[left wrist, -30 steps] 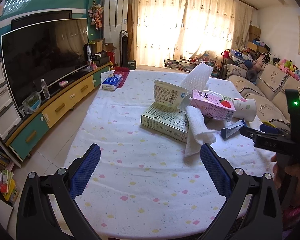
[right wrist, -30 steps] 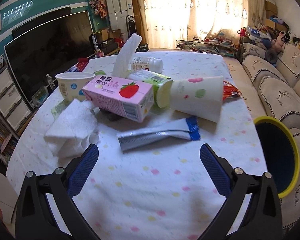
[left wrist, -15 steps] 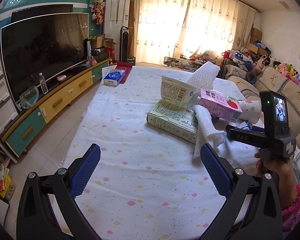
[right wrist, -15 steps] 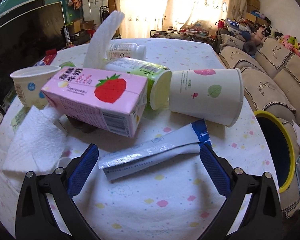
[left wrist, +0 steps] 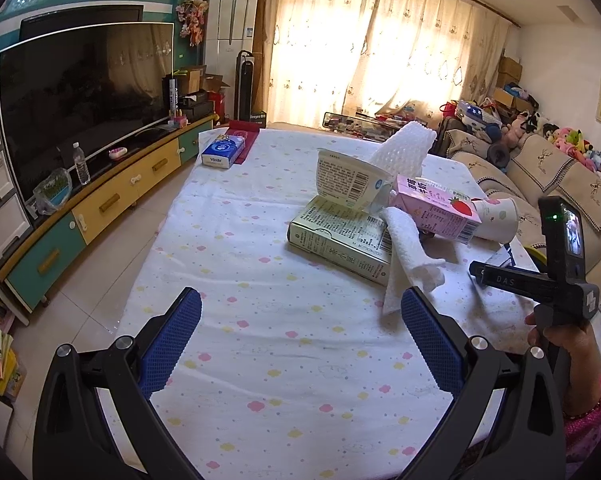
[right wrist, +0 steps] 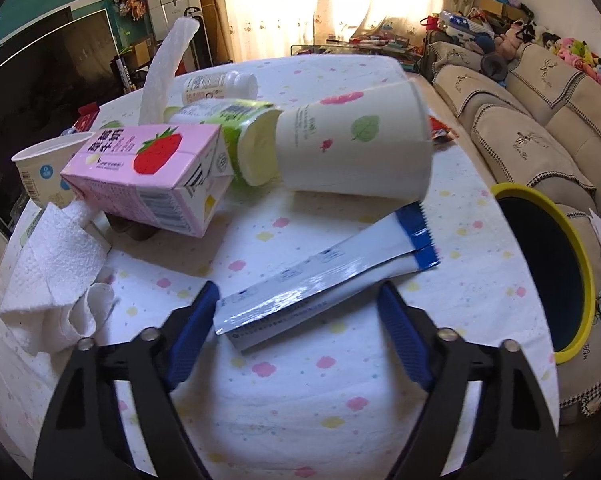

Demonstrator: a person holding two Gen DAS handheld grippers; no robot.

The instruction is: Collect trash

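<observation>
A silver and blue sachet wrapper (right wrist: 320, 284) lies flat on the table just ahead of my right gripper (right wrist: 298, 304), which is open with its fingers either side of the wrapper's near end. Behind it lie a pink strawberry milk carton (right wrist: 148, 176), a paper cup (right wrist: 356, 144) on its side, a green bottle (right wrist: 236, 132) and crumpled paper towel (right wrist: 56, 276). My left gripper (left wrist: 300, 308) is open and empty over bare tablecloth, short of a flat green box (left wrist: 340, 240), a yoghurt tub (left wrist: 348, 178) and the carton (left wrist: 436, 208).
A yellow-rimmed bin (right wrist: 580, 264) stands off the table's right edge beside the sofa (right wrist: 548, 136). A tissue pack (left wrist: 222, 152) lies at the far left of the table (left wrist: 260, 360). A TV cabinet (left wrist: 92, 208) runs along the left wall.
My right gripper has moved forward and down, so the sachet wrapper now lies between its fingertips. My left gripper has drifted slightly back and left.
</observation>
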